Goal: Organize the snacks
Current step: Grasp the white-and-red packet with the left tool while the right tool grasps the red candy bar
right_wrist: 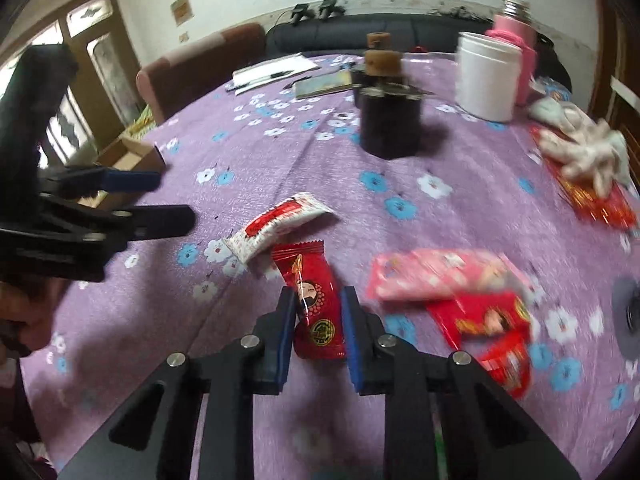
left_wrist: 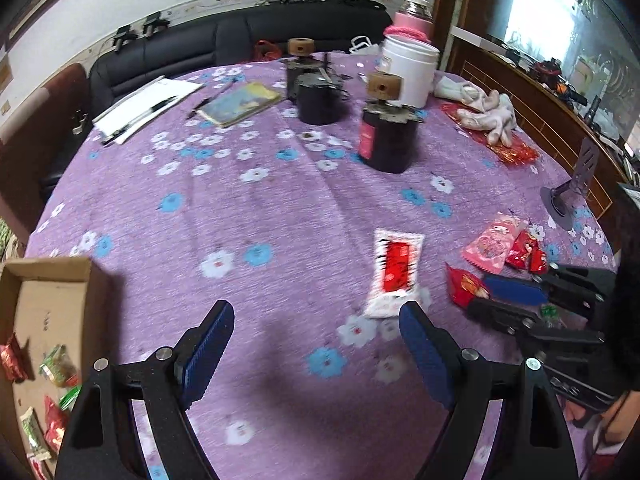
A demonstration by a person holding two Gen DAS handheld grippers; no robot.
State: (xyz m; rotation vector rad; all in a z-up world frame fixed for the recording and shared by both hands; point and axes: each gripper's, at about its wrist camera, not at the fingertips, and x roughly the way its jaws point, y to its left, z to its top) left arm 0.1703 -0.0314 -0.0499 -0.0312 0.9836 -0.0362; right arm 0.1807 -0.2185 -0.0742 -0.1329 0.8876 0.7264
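The red snack packet (right_wrist: pixel 316 312) is clamped by the right hand-held gripper (right_wrist: pixel 318 316) on the table (right_wrist: pixel 280 152), seemingly for the far-left cardboard box (left_wrist: pixel 52 300). The left hand-held gripper (left_wrist: pixel 316 328) is held spread and empty beside the white packet (left_wrist: pixel 394 272), probably the next pick.

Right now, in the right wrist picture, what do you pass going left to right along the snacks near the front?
White snack packet → red snack packet, pinched in the right hand-held gripper → pink snack packet.
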